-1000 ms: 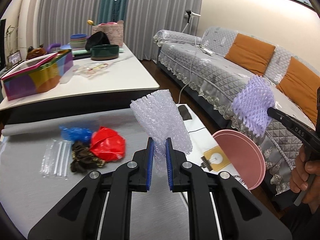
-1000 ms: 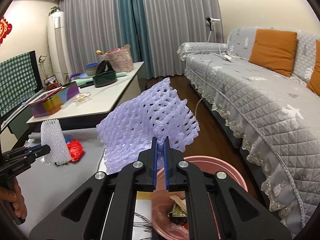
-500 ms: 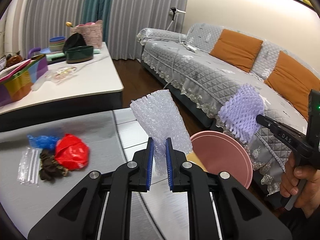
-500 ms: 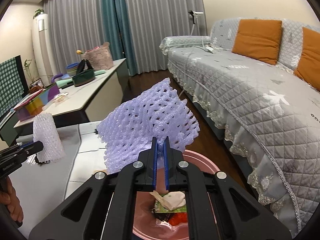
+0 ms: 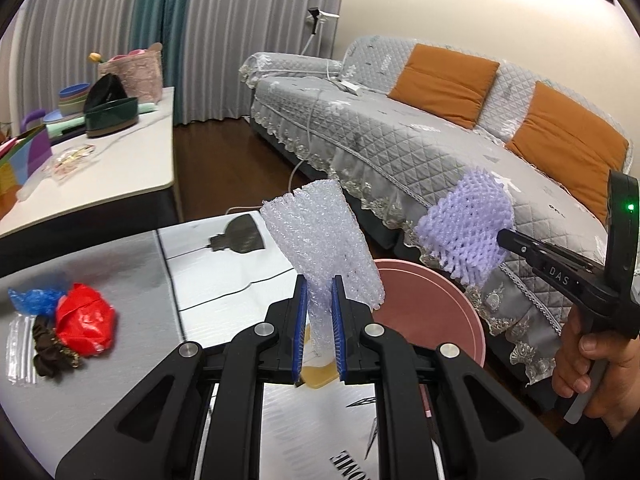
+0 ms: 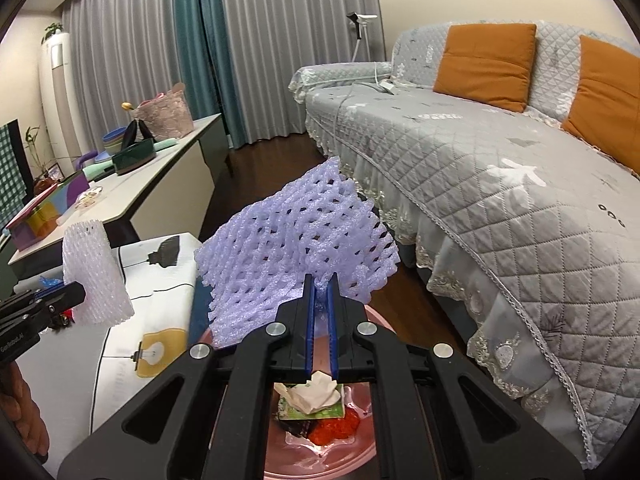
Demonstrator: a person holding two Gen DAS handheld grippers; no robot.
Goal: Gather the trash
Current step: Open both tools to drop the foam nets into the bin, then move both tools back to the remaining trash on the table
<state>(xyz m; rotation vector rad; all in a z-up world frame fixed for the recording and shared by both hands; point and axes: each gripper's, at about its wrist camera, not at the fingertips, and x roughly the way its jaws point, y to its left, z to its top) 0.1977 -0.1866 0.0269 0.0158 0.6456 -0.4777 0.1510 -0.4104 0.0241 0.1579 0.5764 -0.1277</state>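
Observation:
My left gripper (image 5: pixel 319 284) is shut on a white foam net sleeve (image 5: pixel 320 240), which stands up above the table edge. My right gripper (image 6: pixel 320 286) is shut on a purple foam net (image 6: pixel 296 252) and hangs over a pink bin (image 6: pixel 356 452). In the left wrist view the right gripper (image 5: pixel 505 238) holds the purple net (image 5: pixel 466 226) above the far rim of the pink bin (image 5: pixel 432 304). The bin holds crumpled paper (image 6: pixel 316 394) and red scraps. A red bag (image 5: pixel 84 320), blue plastic (image 5: pixel 32 300) and a dark scrap (image 5: pixel 50 356) lie on the table to the left.
A grey quilted sofa (image 6: pixel 500 184) with orange cushions (image 6: pixel 484 64) runs along the right. A white side table (image 5: pixel 92 176) behind carries bowls, a basket and a colourful box. A person's hand (image 5: pixel 592 364) holds the right gripper's handle. Dark floor lies between table and sofa.
Both grippers have swung to the right with their nets still held. The pink bin has come closer under them, and the trash pile on the table has slid toward the left edge.

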